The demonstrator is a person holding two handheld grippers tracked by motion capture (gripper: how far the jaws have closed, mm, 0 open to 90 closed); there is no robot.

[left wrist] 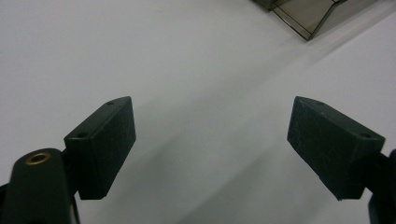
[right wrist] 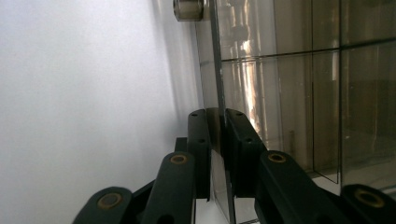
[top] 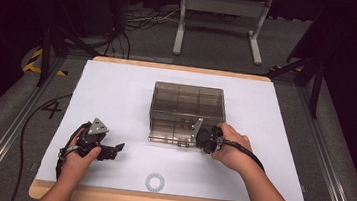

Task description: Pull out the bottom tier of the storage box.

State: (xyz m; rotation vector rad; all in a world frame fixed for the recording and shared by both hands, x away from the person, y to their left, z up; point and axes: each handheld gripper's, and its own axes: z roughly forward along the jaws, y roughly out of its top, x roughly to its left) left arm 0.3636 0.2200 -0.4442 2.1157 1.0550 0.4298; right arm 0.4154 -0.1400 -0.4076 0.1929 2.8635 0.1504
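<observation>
The right hand-held gripper [right wrist: 217,154] is clamped on the thin front flap [right wrist: 217,84] of the smoky clear compartment box [top: 188,112] mid-tabletop [top: 117,94], so a hard pull may slip the panel or drag the box, since the left hand-held gripper [left wrist: 210,144] rests apart, well clear.

Black grippers [top: 111,149], brass screws, grey three-cornered plate, black cables.
</observation>
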